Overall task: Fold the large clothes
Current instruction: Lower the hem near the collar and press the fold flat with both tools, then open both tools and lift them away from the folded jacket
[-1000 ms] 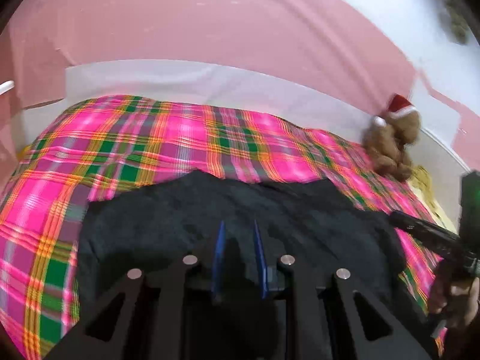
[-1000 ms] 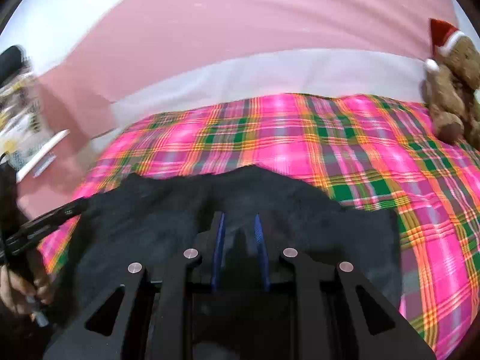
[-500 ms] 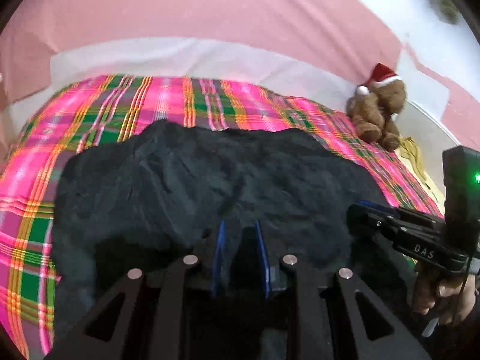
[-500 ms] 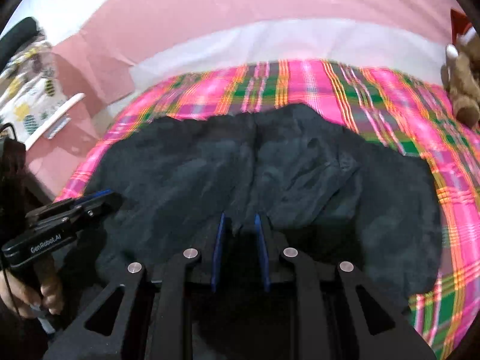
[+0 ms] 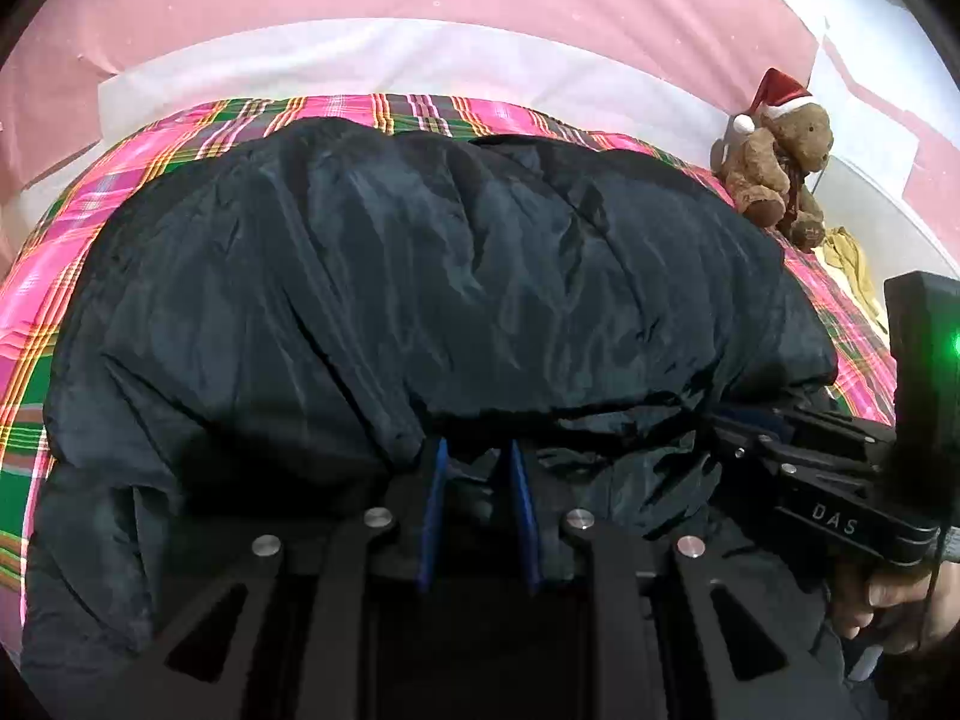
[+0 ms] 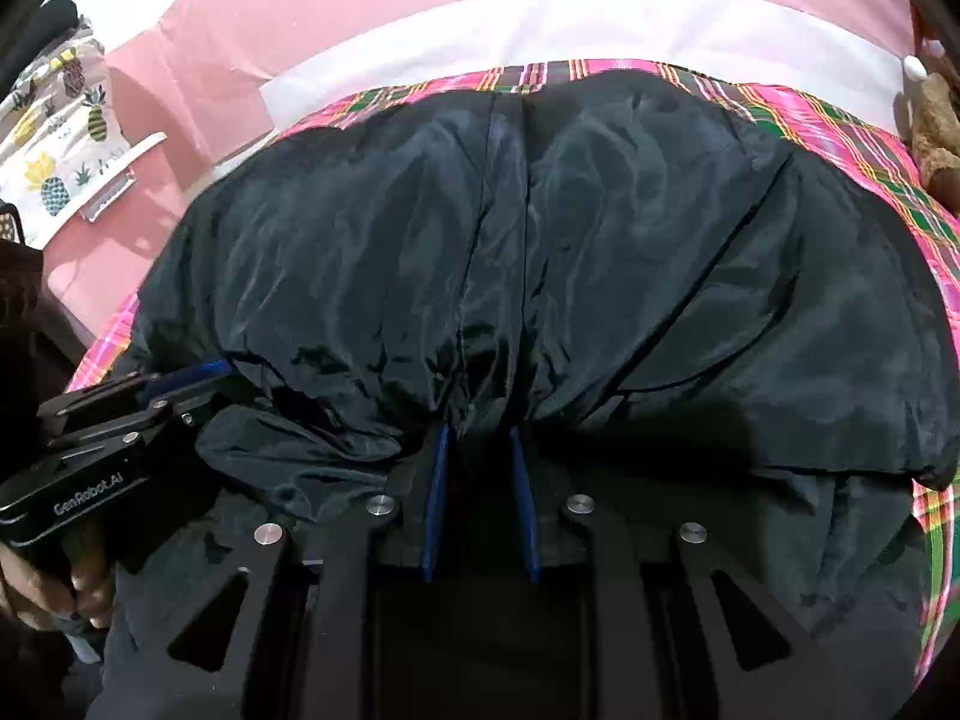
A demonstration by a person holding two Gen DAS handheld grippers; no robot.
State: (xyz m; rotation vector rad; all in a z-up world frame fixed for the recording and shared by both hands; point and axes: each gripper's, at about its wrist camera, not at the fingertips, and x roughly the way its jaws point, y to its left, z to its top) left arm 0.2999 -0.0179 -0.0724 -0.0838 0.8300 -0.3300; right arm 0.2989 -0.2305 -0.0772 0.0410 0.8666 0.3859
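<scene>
Both grippers, left [image 5: 477, 450] and right [image 6: 478, 435], pinch the near edge of a dark jacket [image 5: 450, 276]. It lies folded over on the plaid bedspread [image 5: 54, 276].

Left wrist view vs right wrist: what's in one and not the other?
Only the left wrist view shows the whole teddy bear in its red hat, a yellow cloth beside it, and the right gripper. Only the right wrist view shows the pineapple-print fabric and the left gripper. Both show the dark jacket pinched at its near edge, on the plaid bedcover.
</scene>
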